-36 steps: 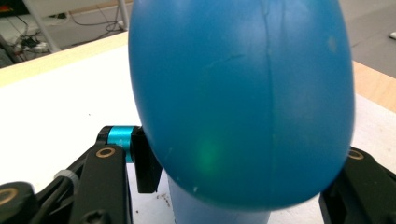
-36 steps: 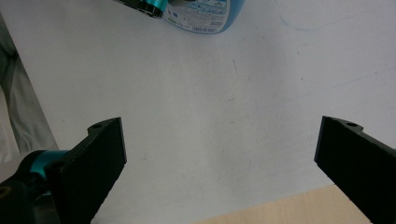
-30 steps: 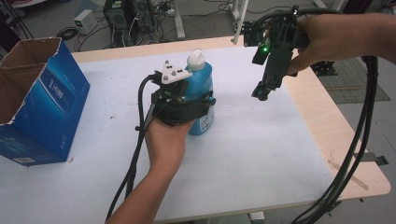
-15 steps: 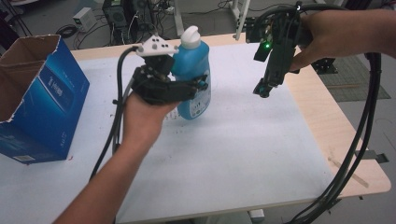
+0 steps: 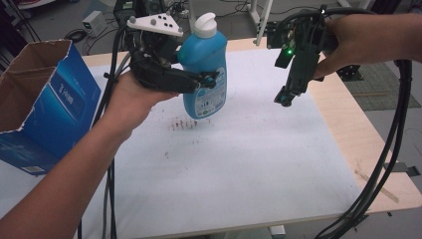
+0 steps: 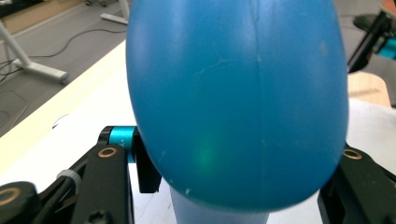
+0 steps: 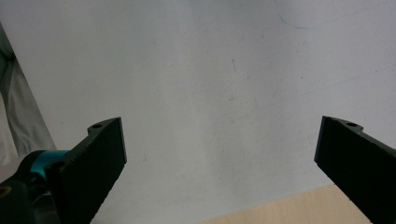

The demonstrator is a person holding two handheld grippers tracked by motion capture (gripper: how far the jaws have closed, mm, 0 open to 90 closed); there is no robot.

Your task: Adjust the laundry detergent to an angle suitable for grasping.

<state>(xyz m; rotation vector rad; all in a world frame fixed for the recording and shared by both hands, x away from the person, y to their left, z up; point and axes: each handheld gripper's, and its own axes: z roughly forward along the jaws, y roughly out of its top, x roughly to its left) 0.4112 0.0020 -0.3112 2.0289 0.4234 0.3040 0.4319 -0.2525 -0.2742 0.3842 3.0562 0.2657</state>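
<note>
The left gripper [image 5: 211, 82] is clamped on the blue bottle [image 5: 204, 69], its 2 jaws pressing the bottle's sides; the left gripper view shows the blue body [image 6: 238, 102] wedged between them. The bottle hangs upright, off the white mat [image 5: 239, 159], white cap [image 5: 205, 25] at 12 o'clock. The left hand [image 5: 132, 97] reaches in from 7 o'clock, forearm angled up. At 3 o'clock from the bottle, well apart, the right gripper [image 5: 284, 99] points down at the mat, its jaws spread wide on nothing [image 7: 219, 140]. A blue cardboard box [image 5: 45, 109] stands at 9 o'clock.
</note>
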